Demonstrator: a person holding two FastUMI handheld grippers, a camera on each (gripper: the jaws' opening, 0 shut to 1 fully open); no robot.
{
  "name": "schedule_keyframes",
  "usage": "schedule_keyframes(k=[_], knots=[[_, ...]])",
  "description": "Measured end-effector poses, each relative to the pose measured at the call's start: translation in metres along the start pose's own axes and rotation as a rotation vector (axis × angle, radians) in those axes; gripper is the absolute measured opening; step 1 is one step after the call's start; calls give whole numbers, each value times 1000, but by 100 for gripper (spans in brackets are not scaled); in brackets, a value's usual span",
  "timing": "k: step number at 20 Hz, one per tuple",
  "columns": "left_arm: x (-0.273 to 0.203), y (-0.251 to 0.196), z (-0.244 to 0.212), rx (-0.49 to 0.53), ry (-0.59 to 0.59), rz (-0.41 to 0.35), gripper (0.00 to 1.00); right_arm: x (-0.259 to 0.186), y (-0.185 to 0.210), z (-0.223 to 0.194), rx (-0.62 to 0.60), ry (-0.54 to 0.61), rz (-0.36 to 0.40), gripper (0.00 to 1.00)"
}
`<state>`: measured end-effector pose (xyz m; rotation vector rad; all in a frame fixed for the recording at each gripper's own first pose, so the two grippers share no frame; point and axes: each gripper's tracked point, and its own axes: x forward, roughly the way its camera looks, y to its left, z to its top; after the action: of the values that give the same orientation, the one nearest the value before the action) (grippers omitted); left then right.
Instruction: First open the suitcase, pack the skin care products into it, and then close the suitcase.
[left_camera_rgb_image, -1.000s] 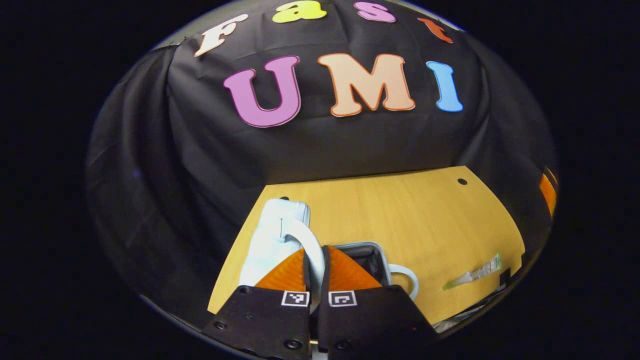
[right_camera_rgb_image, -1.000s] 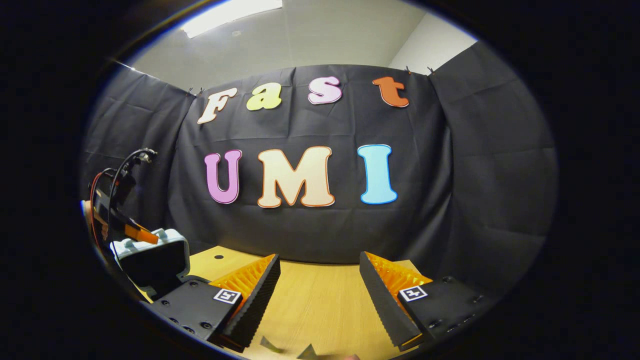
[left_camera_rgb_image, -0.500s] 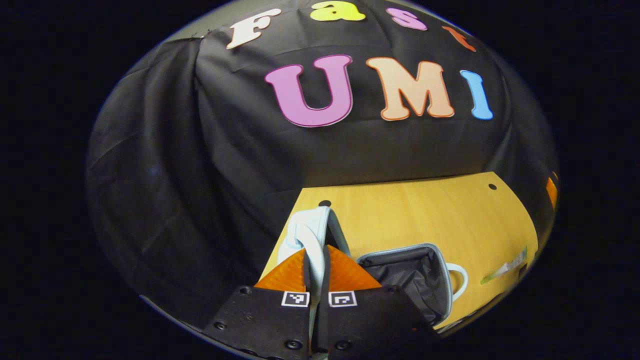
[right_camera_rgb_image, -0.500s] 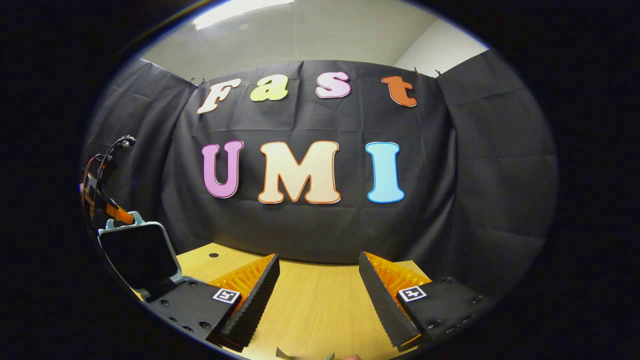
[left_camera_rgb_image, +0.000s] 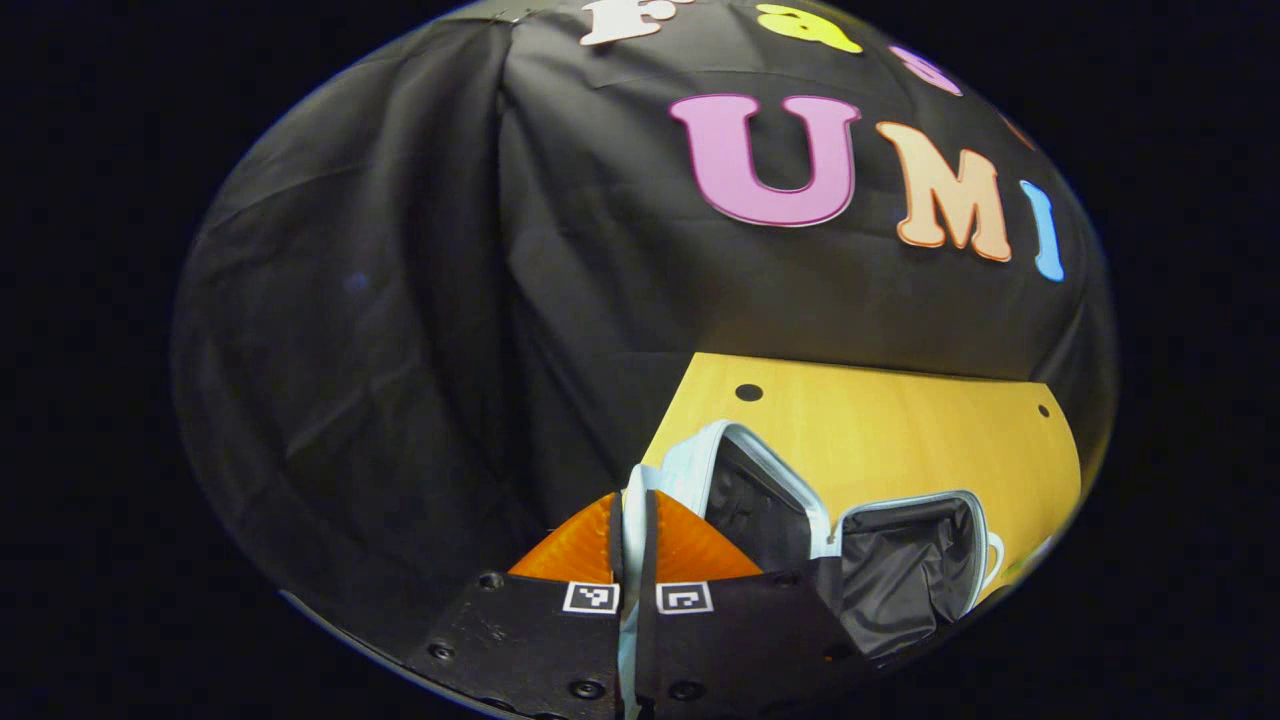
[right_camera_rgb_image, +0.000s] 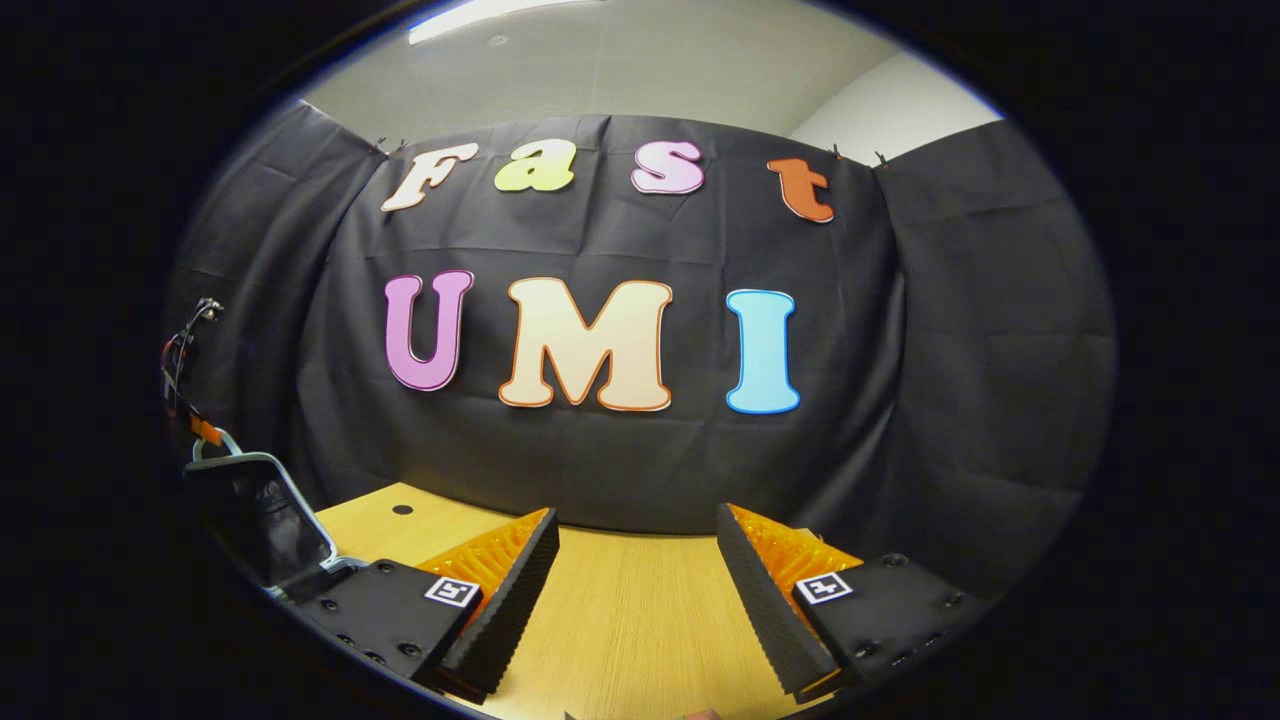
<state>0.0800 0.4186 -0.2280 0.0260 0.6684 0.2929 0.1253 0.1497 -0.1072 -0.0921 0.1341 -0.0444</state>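
A small pale blue suitcase lies open on the wooden table (left_camera_rgb_image: 900, 430). Its lid (left_camera_rgb_image: 760, 495) stands tilted up, showing dark lining, and the lined base (left_camera_rgb_image: 910, 560) lies flat to the right of it. My left gripper (left_camera_rgb_image: 629, 520) is shut on the lid's pale handle (left_camera_rgb_image: 633, 485), holding the lid up. In the right gripper view the raised lid (right_camera_rgb_image: 255, 500) shows at far left with the other gripper above it. My right gripper (right_camera_rgb_image: 635, 580) hovers open over the table (right_camera_rgb_image: 640, 630), nothing between its fingers.
Black cloth walls close the booth behind and to the left of the table. A small dark hole (left_camera_rgb_image: 748, 392) marks the table's far left corner, another (left_camera_rgb_image: 1043, 410) the far right. Bare wood lies beyond the suitcase.
The lid has swung farther open to the left with my left gripper on its handle, baring more dark lining. The right gripper has stayed open, barely shifting. The sachet has left the left gripper view.
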Motion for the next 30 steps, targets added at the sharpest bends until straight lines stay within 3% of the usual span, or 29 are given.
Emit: schedule_keyframes(k=[7, 13, 15, 16, 17, 20, 26, 30], knots=[[48, 41, -49, -71, 69, 81, 0, -6, -6, -3, -20, 22, -38, 98], [69, 64, -90, -182, 97, 192, 14, -14, -17, -6, -42, 26, -59, 98], [67, 58, -79, -257, 42, 191, 19, -16, -20, -7, -44, 26, -61, 98], [67, 55, -73, -281, 10, 180, 28, -17, -20, -6, -39, 23, -57, 98], [64, 49, -64, -287, -28, 176, 38, -17, -20, -4, -35, 19, -52, 98], [45, 23, -34, -234, -146, 188, 91, -21, -28, 4, -28, -16, -43, 98], [-24, -84, 33, -180, -347, 61, 89, -29, -47, 15, 21, -68, 8, 99], [-68, -170, 57, -90, -424, -46, 96, -39, -66, 27, 70, -119, 42, 98]])
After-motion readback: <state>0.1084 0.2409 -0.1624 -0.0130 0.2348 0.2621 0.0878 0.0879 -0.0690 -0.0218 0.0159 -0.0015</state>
